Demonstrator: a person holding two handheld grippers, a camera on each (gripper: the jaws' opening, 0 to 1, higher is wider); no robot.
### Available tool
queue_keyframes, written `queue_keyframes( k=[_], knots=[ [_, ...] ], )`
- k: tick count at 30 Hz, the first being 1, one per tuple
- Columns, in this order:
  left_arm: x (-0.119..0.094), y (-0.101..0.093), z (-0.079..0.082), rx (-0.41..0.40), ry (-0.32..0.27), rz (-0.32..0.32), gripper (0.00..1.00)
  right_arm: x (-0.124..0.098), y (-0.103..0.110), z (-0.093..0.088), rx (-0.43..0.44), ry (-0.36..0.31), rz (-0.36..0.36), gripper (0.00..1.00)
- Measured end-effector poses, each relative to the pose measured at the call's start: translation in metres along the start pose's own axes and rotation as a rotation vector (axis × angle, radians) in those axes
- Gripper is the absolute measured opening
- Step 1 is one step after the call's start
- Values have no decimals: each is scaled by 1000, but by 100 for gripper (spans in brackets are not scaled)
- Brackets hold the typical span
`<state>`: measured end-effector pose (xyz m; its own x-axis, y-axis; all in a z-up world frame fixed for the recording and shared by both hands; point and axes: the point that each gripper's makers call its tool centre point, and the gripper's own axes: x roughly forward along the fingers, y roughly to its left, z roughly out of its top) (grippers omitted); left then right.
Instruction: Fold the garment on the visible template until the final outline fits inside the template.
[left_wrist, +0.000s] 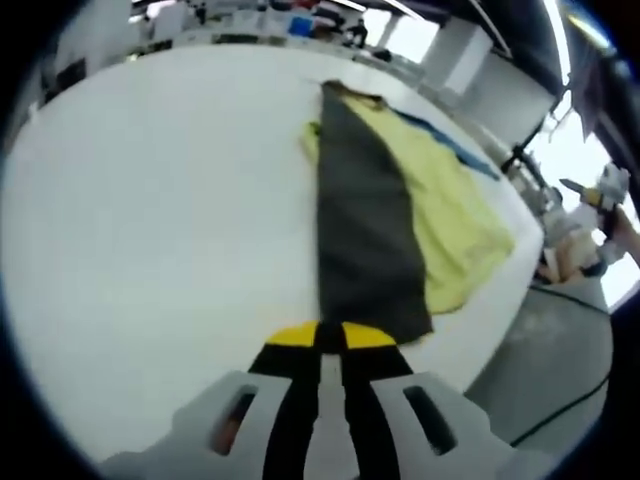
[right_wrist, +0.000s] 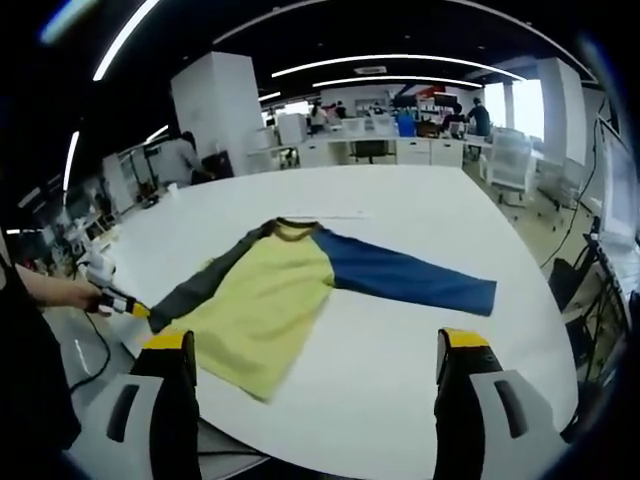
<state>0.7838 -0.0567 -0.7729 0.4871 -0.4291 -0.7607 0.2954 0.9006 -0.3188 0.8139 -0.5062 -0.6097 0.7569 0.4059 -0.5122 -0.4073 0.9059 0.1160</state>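
Note:
A long-sleeved shirt lies flat on the white table (right_wrist: 420, 200), with a yellow body (right_wrist: 265, 300), a blue sleeve (right_wrist: 410, 278) and a dark grey sleeve (right_wrist: 205, 285). In the left gripper view the grey sleeve (left_wrist: 360, 220) runs straight away from my left gripper (left_wrist: 332, 335), whose yellow-tipped jaws stand close together on its cuff. The yellow body (left_wrist: 450, 210) lies to its right, and a strip of blue sleeve (left_wrist: 455, 148) shows beyond. In the right gripper view a person's hand holds the left gripper (right_wrist: 118, 298) at that cuff. My right gripper (right_wrist: 317, 340) hangs open near the shirt's hem, holding nothing.
The table edge (left_wrist: 520, 300) drops to grey floor with a black cable (left_wrist: 560, 410). Office desks and chairs (right_wrist: 370, 140), a white pillar (right_wrist: 215, 115) and people fill the background. Bare white tabletop (left_wrist: 160, 220) spreads left of the grey sleeve.

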Motion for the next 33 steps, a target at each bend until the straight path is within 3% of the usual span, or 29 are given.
queue_keyframes(
  k=[15, 23, 33],
  knots=[
    [-16, 6, 9, -60, -31, 13, 0, 0, 6, 0, 7, -12, 1, 100],
    [-46, 19, 40, -151, -135, 41, 0, -1, 11, -1, 8, -13, 5, 100],
    [-76, 43, 75, -155, -218, 110, 0, -8, 14, -4, 4, -9, 4, 99]
  ],
)
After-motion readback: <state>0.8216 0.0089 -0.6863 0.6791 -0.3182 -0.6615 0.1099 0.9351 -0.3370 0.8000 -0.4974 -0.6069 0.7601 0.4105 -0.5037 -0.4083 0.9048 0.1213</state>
